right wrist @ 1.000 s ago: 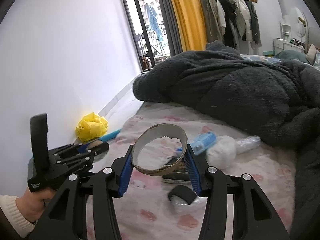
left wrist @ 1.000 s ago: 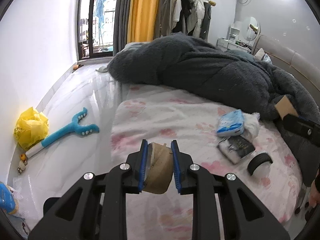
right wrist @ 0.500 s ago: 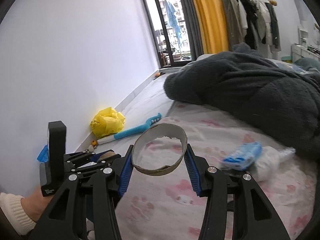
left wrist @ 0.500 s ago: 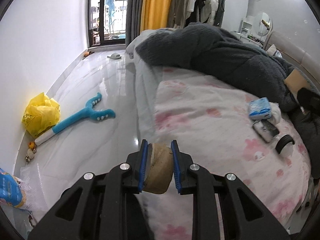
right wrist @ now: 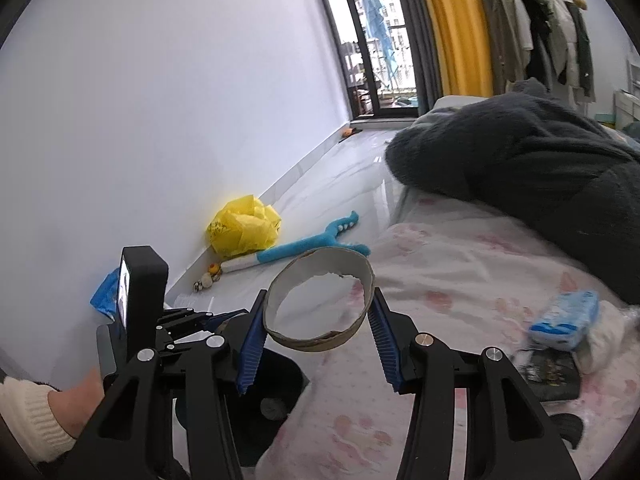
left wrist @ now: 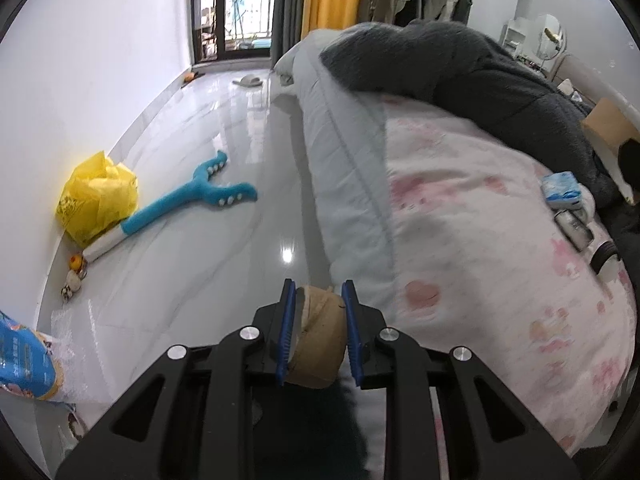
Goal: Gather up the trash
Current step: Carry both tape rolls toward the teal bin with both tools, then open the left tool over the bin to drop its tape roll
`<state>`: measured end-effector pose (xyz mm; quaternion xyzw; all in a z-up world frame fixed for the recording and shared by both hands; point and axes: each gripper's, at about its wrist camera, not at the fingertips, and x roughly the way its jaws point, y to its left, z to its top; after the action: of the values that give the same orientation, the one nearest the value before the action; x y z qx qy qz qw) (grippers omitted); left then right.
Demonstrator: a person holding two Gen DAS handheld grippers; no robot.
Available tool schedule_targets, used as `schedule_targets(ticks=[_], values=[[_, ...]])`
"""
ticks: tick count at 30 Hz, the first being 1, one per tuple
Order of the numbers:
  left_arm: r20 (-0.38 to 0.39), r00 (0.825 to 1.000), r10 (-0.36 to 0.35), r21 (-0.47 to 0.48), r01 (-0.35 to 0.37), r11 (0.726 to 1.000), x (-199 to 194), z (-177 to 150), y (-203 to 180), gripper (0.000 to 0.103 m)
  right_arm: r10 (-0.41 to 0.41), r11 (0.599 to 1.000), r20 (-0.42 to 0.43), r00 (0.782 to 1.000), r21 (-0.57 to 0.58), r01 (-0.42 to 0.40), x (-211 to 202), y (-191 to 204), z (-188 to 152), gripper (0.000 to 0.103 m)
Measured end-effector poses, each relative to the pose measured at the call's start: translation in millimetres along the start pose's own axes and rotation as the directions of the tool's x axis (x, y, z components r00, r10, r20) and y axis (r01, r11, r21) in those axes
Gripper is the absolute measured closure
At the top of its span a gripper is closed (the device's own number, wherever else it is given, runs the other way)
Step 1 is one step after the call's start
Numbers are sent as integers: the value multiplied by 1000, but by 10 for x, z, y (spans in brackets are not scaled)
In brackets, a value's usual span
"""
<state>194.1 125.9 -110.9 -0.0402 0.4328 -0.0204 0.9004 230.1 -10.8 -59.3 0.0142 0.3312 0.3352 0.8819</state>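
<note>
now the left gripper (left wrist: 316, 332) pinches a brown cardboard roll (left wrist: 320, 340) between its pads, while the right gripper (right wrist: 320, 320) clamps a wide cardboard ring (right wrist: 320, 344) across its fingertips.

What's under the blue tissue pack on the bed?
The blue tissue pack lies partly on a white crumpled wad and overlaps the top edge of a dark flat packet. Whatever sits directly beneath its middle is covered.
</note>
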Motion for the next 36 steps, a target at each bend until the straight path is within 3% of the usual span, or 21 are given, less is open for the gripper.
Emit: schedule_targets(ticks=[11, 20, 28, 31, 36], values=[[-147, 988, 36, -60, -45, 997, 263, -365, 544, 78, 44, 997, -55, 998, -58, -47, 391, 420, 34, 53], [-289, 957, 32, -66, -53, 996, 478, -654, 807, 78, 66, 992, -110, 992, -101, -78, 700, 758, -24, 53], [-367, 930, 20, -74, -51, 996, 553, -817, 952, 76, 78, 988, -151, 985, -122, -96, 959, 990, -50, 53], [-372, 928, -4, -88, -31, 996, 534, -851, 1009, 47, 78, 986, -174, 982, -129, -102, 1077, 1071, -73, 53], [-350, 937, -8, -94, -26, 995, 449, -848, 1103, 41, 62, 986, -235, 970, -134, -95, 1316, 1165, -159, 53]])
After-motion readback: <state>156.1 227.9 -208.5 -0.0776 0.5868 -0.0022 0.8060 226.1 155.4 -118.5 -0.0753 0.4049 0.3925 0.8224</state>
